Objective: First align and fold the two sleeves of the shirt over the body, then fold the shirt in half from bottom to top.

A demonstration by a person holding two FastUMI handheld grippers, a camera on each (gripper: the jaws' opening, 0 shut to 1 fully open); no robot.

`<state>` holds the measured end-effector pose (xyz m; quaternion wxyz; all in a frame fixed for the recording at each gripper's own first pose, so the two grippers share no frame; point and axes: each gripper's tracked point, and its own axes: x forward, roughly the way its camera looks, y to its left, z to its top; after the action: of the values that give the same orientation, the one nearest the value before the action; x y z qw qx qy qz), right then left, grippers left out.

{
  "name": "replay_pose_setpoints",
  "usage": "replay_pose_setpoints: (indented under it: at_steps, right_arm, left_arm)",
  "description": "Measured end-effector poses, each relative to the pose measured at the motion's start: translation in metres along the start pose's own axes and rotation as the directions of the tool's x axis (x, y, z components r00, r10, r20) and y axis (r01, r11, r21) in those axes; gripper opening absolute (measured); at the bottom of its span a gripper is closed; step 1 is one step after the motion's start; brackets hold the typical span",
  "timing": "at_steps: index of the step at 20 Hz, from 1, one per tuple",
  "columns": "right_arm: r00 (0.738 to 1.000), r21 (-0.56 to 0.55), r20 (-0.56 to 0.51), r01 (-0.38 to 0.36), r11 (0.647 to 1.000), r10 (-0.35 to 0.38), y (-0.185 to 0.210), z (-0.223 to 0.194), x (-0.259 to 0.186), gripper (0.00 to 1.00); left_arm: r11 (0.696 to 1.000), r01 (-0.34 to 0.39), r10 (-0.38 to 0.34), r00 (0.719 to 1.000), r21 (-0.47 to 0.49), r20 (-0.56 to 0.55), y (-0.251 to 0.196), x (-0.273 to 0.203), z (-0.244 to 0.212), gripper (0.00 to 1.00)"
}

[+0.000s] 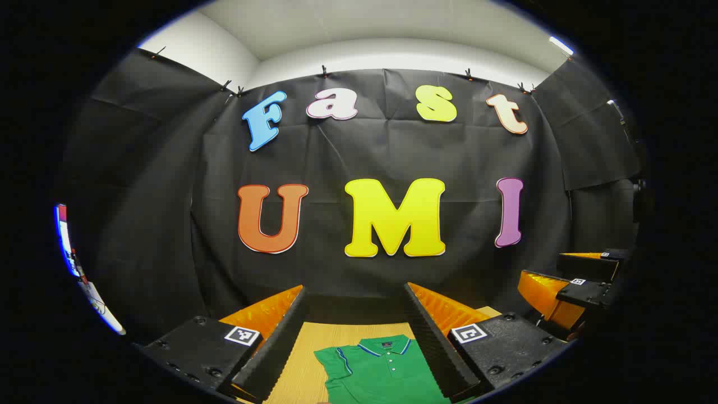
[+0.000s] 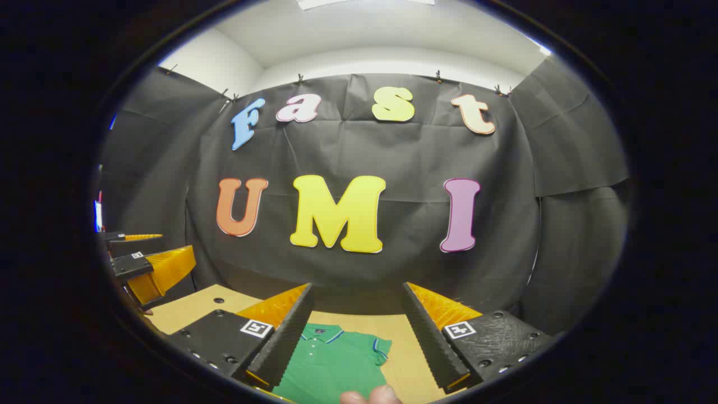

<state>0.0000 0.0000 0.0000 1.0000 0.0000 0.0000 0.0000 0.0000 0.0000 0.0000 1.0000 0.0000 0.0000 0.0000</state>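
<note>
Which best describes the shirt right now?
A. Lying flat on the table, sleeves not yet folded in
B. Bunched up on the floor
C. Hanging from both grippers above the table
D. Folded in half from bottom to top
A: the shirt lies spread on the table, collar away from the cameras, a sleeve still out to each side, ahead of both open grippers.

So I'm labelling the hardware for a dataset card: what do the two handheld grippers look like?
Both look alike. The left gripper and right gripper each have two wedge-shaped fingers with ridged, sawtooth inner faces, mounted on textured black blocks with bolt holes. Each block carries a small square black-and-white marker tag. No cables or sleeves are visible.
</note>
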Motion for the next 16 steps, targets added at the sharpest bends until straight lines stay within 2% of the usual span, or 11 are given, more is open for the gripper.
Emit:
replay_pose_setpoints:
  at_steps: [16]
  right_arm:
    - [0.999, 0.008, -0.040, -0.007, 1.000, 0.007, -0.026, -0.008, 0.016, 0.95]
  left_arm:
    - [1.000, 0.006, -0.006, 1.000, 0.004, -0.020, -0.025, 0.015, -0.005, 1.00]
